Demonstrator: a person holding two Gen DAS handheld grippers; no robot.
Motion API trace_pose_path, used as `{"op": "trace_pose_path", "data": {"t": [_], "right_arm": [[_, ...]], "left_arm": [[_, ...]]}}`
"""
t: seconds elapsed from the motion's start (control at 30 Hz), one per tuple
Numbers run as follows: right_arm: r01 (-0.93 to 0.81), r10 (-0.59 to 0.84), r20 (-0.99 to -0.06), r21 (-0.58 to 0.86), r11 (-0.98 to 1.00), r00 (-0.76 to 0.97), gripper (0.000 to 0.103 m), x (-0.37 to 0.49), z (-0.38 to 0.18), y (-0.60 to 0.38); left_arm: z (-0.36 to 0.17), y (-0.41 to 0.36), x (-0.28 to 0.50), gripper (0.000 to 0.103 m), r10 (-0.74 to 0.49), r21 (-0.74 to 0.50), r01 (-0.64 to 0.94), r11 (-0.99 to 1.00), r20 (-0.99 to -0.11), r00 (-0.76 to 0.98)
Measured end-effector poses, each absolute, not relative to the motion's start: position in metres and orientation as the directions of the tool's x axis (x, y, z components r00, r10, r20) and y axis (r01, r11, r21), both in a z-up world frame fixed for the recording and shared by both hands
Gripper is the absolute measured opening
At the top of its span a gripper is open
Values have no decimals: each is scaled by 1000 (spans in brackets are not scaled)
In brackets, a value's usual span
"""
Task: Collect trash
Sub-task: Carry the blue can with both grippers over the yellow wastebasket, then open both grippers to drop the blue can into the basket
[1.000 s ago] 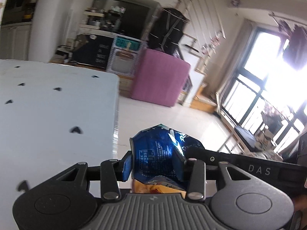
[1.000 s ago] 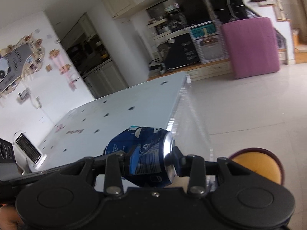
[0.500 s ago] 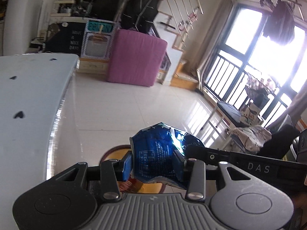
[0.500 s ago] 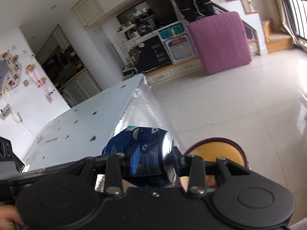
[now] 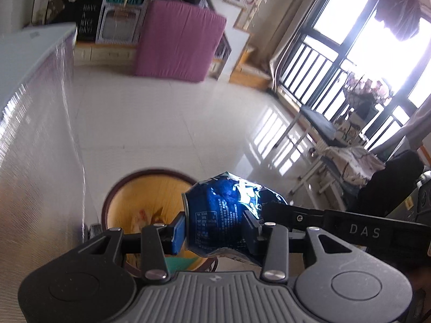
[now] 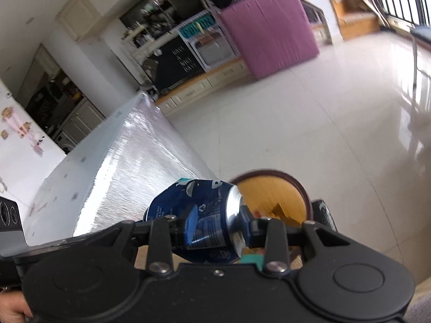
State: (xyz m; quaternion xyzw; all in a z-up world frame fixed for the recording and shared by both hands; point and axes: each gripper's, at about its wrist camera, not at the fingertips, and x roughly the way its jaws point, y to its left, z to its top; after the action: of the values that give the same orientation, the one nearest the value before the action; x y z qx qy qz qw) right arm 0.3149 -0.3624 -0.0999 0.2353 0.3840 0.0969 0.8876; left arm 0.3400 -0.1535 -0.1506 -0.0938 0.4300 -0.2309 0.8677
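A: Change? Both tools swung off the bench (image 6: 80, 161); the bin (image 5: 140, 199) now sits below.

B: Left tool (image 5: 215, 231) clamped on crushed blue can (image 5: 223, 215); right tool (image 6: 215, 226) clamped on dented can (image 6: 199, 215). Drop looks next.

We see two crushed blue cans, one (image 5: 218, 215) crumpled and roughly upright, the other (image 6: 199, 220) lying sideways with its silver end rightward, both held above the yellow-lined bin (image 5: 134, 188).
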Motion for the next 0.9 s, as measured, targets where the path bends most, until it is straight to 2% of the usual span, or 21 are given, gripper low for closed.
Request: {"op": "trace_pose_path", "data": {"t": [0.5,0.9], "right_arm": [[128,323,-735,484,866,595,32,406,-212,-379],[145,401,-784,519,842,475,31,442,-294,-339]], "left_arm": [[-251,-166,432,44,-459,-371,274,887,-768,447],[-306,-134,445,44,-349,-301,181,936,-855,383]]}}
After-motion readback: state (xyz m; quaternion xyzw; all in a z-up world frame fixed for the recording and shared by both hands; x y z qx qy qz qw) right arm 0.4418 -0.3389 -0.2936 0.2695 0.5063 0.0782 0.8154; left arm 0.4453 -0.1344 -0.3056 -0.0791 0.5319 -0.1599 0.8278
